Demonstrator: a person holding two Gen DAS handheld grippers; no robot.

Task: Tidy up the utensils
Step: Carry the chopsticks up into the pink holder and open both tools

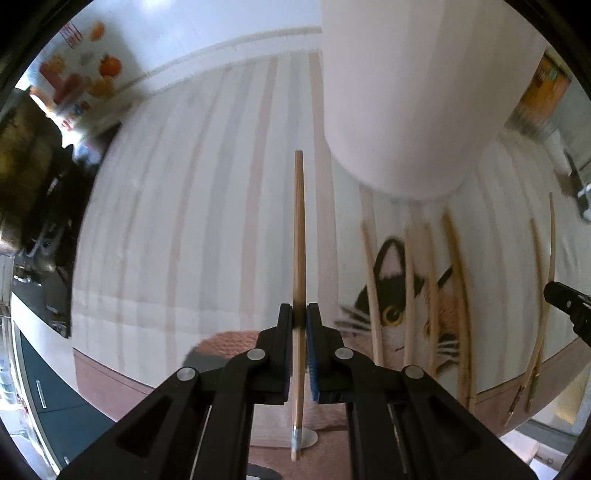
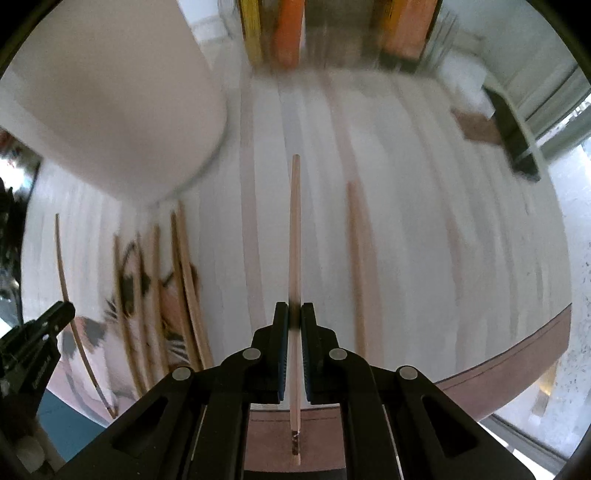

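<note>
My left gripper [image 1: 298, 318] is shut on a wooden chopstick [image 1: 298, 229] that points forward above the striped cloth [image 1: 184, 221]. My right gripper [image 2: 294, 317] is shut on another wooden chopstick [image 2: 294, 229], also held above the cloth. A tall white holder [image 1: 406, 92] stands just right of the left chopstick; it also shows at the upper left of the right wrist view [image 2: 110, 92]. Several loose chopsticks [image 1: 417, 295] lie on the cat picture below the holder, also seen in the right wrist view [image 2: 162, 295]. One chopstick [image 2: 356, 266] lies alone to the right.
The cloth's pink border [image 2: 517, 362] marks the table's near edge. Orange and yellow packages [image 2: 291, 33] stand at the back. A dark object [image 2: 513, 129] lies at the far right. Fruit magnets [image 1: 92, 74] show on a white surface at the far left.
</note>
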